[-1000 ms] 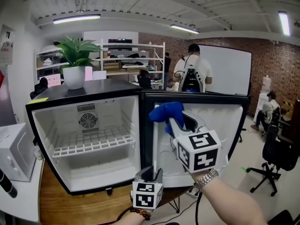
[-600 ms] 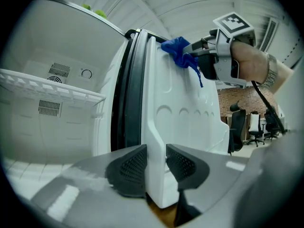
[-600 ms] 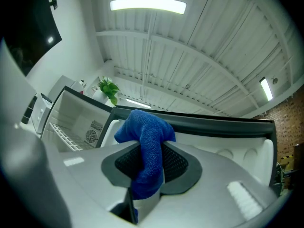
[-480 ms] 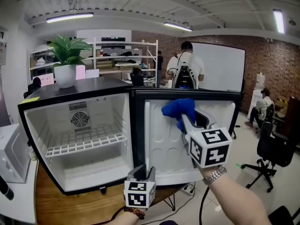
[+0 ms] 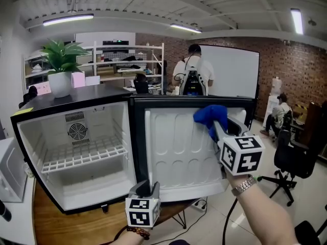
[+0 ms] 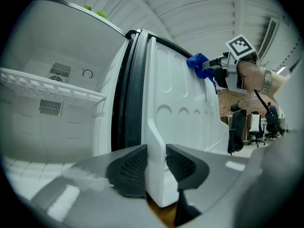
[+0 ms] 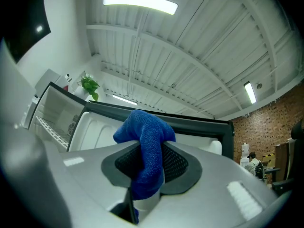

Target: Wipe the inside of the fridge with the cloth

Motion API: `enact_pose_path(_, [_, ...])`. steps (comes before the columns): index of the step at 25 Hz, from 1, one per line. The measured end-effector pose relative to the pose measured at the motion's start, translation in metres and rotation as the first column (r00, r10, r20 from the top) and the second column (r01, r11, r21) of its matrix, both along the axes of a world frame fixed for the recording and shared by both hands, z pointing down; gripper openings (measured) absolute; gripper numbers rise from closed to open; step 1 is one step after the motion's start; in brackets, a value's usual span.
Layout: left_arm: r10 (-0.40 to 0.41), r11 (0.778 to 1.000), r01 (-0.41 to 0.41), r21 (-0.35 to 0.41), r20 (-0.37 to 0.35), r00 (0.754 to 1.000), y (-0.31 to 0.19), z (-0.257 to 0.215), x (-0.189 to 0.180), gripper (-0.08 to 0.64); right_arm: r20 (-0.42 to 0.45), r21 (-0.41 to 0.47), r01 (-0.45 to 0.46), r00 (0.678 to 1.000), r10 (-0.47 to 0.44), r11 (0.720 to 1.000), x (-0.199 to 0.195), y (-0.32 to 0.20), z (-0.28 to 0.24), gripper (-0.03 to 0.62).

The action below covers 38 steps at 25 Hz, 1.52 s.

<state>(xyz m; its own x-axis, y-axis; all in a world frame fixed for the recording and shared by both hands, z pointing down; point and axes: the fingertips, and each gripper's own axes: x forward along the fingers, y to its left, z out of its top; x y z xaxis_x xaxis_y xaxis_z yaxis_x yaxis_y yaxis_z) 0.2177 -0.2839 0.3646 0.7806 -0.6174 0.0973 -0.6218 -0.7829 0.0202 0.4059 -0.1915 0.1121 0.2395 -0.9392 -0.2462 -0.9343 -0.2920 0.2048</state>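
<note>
The blue cloth [image 5: 210, 115] is bunched at the upper right of the open fridge door [image 5: 173, 152], up against the door's white inner lining just below its dark top edge. The right gripper [image 7: 147, 152] has it pinched: the 2 jaws are closed on a fold of the cloth, which bulges out above the pads and hangs down between them.

The left gripper [image 6: 156, 149] is low down at the door's bottom edge. Its 2 jaws are only narrowly parted and clamp the lower edge of the white lining between their ribbed pads.

The door is swung wide to the right of the fridge [image 5: 30, 131], so the white compartment is fully exposed. 1 wire shelf [image 5: 82, 157] spans it about halfway up, and a round fan grille shows on the back wall. The fridge stands on a wooden worktop [image 5: 61, 226]. A potted plant [image 5: 61, 68] sits on the fridge's black top.

Behind the door a person [image 5: 193, 78] stands facing a whiteboard [image 5: 232, 73], and an office chair [image 5: 291, 162] is at the far right.
</note>
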Motion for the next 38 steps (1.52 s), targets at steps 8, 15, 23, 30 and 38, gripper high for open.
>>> enact_pose_path(8, [-0.005, 1.0, 0.005, 0.002, -0.001, 1.0, 0.001, -0.001, 0.0, 0.13, 0.031, 0.009, -0.097, 0.995, 0.097, 0.995, 0.049, 0.027, -0.001, 0.101])
enact_pose_path(15, [-0.009, 1.0, 0.009, -0.004, -0.003, 1.0, 0.001, -0.001, -0.001, 0.129, 0.041, 0.015, -0.137, 0.99, 0.137, 0.99, 0.067, 0.041, -0.002, 0.1])
enact_pose_path(23, [-0.001, 1.0, 0.001, -0.007, -0.007, 1.0, 0.001, 0.0, 0.002, 0.13, -0.015, 0.045, 0.06, 0.998, -0.059, 0.997, -0.031, 0.026, 0.002, 0.101])
enact_pose_path(30, [0.007, 1.0, -0.007, -0.012, 0.018, 1.0, 0.0, 0.005, 0.002, 0.13, 0.006, -0.026, 0.259, 0.966, -0.259, 0.965, -0.132, -0.025, 0.038, 0.1])
enact_pose_path(38, [0.007, 1.0, -0.007, -0.016, 0.014, 1.0, 0.001, 0.005, 0.002, 0.13, 0.035, -0.099, 0.323, 0.947, -0.321, 0.941, -0.179, -0.064, 0.074, 0.101])
